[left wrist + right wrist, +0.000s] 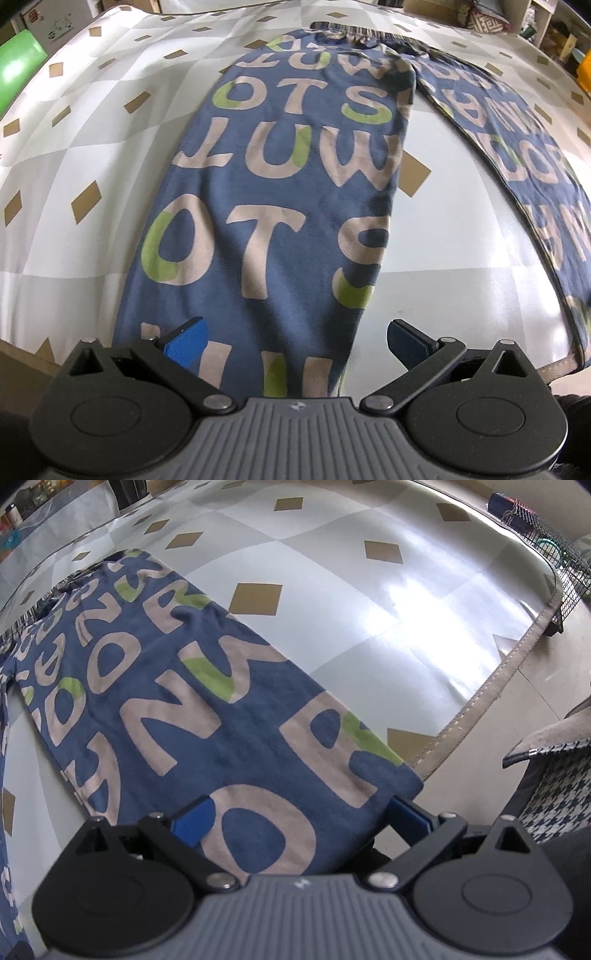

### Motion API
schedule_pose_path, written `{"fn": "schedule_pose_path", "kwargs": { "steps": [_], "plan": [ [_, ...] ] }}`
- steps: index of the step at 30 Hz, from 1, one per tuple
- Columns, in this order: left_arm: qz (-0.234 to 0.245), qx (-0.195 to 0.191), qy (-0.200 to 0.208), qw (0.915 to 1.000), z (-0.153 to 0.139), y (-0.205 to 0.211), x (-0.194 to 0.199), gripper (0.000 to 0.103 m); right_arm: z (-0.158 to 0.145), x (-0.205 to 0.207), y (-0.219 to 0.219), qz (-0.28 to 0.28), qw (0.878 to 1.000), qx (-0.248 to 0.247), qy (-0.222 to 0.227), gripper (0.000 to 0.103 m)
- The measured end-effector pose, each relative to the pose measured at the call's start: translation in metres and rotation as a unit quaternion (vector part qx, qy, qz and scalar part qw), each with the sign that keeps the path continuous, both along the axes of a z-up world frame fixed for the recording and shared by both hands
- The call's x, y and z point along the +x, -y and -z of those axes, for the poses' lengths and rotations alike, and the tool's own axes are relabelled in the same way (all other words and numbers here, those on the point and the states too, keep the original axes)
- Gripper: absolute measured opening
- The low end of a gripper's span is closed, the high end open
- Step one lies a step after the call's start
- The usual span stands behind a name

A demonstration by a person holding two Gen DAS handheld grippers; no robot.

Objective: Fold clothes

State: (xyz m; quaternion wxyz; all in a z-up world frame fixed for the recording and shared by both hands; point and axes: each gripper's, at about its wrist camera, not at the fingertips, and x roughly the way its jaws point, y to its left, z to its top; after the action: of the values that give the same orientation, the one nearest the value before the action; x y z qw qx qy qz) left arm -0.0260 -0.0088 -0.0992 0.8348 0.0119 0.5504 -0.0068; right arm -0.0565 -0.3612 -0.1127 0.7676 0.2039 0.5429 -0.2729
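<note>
L gripper [295, 341] is spread wide, nothing between the blue pads [186, 343]; it sits at the hem end of the left trouser leg [273, 206], w/ the cloth passing under and between the fingers. R gripper [301, 821] is also spread, astride the hem of the right trouser leg [192, 716], not clamped as far as I can tell. Both legs belong to one pair of blue letter-print pyjama trousers [332, 110] lying flat on the checked tablecloth [92, 122]. Key relation: each leg's long axis runs straight away from its own claw toward the striped waistband [354, 31] at the far side, legs splayed in a V w/ bare cloth between. Likely next: pinch each hem, then fold along that axis.
</note>
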Motion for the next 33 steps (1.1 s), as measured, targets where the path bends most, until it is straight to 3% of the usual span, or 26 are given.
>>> {"fn": "schedule_pose_path", "kwargs": {
  "steps": [14,23,26,33],
  "plan": [
    [0.075,0.006,0.014,0.9970,-0.004,0.032,-0.007,0.103,0.000,-0.002,0.000,0.001,1.000,-0.008,0.008,0.101],
    [0.077,0.004,0.011,0.9970,-0.001,0.035,-0.004,0.103,-0.004,-0.002,-0.004,-0.016,1.000,-0.016,0.021,0.092],
    [0.079,0.004,0.011,0.9968,-0.001,0.036,-0.004,0.103,-0.005,-0.002,-0.006,-0.020,0.999,-0.018,0.026,0.085],
    [0.083,0.004,0.013,0.9964,-0.002,0.038,-0.004,0.103,-0.012,0.001,-0.016,-0.058,0.997,-0.030,0.048,0.047]
  ]
}}
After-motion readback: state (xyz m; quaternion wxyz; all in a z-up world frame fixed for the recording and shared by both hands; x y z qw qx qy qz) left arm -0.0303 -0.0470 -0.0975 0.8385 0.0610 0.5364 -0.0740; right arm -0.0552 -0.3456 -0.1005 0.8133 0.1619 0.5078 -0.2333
